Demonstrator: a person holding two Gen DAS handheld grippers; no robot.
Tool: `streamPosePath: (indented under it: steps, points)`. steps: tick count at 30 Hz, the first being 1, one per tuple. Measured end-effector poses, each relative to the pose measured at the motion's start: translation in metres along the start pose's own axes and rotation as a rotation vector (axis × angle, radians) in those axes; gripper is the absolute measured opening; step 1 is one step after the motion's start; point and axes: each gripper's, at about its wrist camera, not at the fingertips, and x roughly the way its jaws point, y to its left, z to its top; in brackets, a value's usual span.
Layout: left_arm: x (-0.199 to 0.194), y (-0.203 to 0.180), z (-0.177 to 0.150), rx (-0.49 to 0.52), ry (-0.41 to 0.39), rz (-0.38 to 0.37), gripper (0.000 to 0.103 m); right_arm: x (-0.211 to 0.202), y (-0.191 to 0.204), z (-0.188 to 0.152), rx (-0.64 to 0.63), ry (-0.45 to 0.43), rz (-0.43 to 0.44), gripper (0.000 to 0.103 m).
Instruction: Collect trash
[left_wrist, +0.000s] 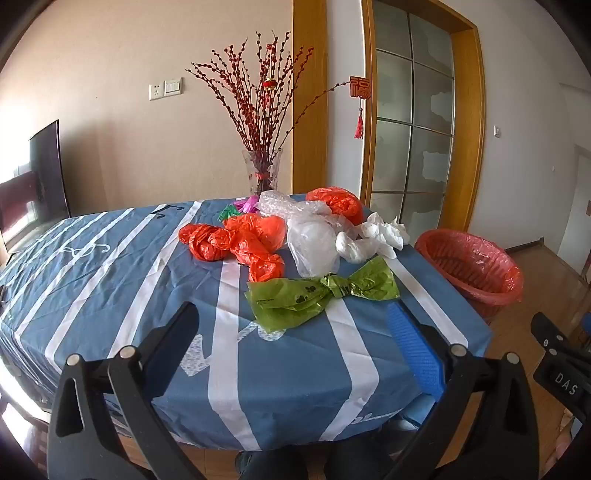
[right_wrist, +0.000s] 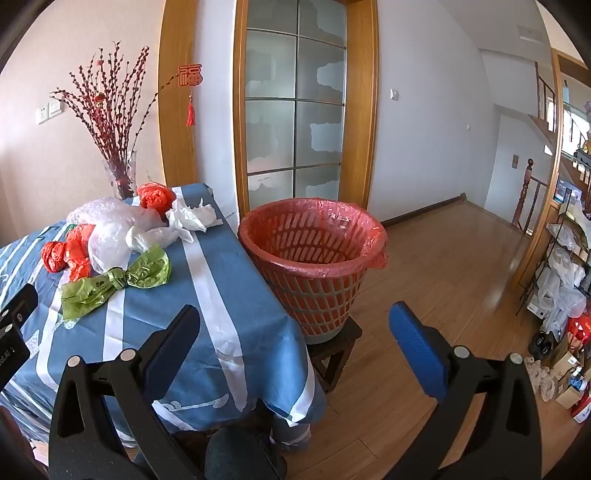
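The wastebasket (left_wrist: 476, 273) is partly hidden behind the table's edge (left_wrist: 458, 295), its stool unseen there.

Crumpled plastic bags on the table, lined bin beside it.
Knotted green plastic bag (left_wrist: 322, 290) lies nearest; orange-lined slatted plastic wastebasket (right_wrist: 314, 258) stands upright.

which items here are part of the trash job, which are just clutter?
Job:
green bag
orange bags
clear bags
white tissue
lined basket

Not job:
vase of red branches
tablecloth
stool
shelf clutter
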Motion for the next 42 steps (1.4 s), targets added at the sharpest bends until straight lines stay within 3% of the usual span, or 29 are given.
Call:
streamPosePath:
  steps: [42]
  points:
    - [0.0037, -0.0038, -0.0090, -0.001, 0.024, -0.006, 0.099, 0.0010, -0.0014, -0.0026, -0.002, 0.004, -0.002, 0.101]
